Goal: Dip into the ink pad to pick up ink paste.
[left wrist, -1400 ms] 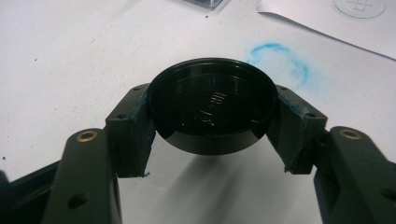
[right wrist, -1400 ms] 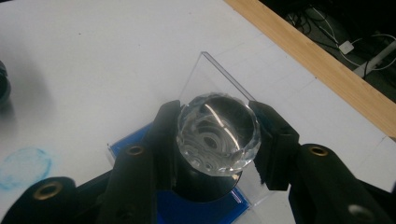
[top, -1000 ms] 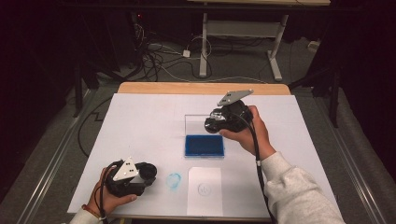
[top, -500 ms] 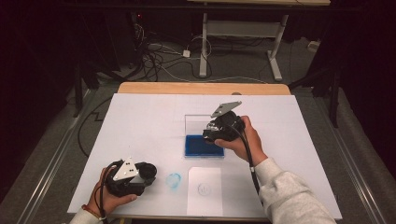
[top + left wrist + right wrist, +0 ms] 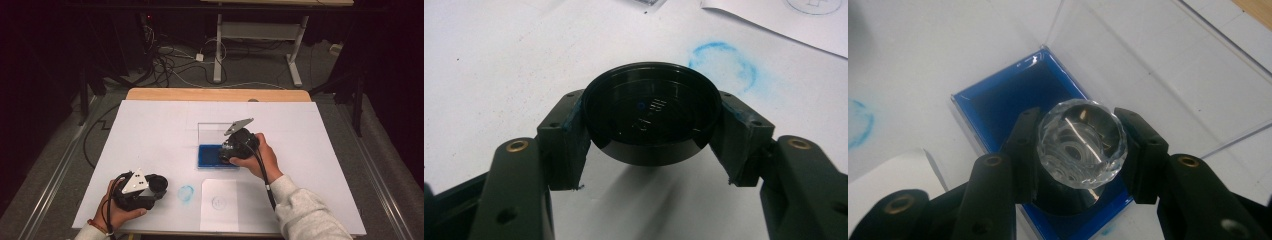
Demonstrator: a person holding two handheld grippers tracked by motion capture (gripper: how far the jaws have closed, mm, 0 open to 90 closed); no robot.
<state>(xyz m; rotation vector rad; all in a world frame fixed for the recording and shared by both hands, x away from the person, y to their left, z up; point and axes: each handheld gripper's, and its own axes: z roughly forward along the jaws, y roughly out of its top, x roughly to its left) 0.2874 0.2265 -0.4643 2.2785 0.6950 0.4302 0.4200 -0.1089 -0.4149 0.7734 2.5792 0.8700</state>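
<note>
Right gripper (image 5: 1079, 150) pinches clear faceted-knob stamp (image 5: 1082, 144) over blue ink pad (image 5: 998, 107) beneath; tilted press risks uneven inking.

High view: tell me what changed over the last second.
The right tongs, shut on the clear-topped stamp, came down toward the person, onto the blue ink pad. The left tongs stayed put, holding the black cap; the paper sheet and blue smudge didn't move.
</note>
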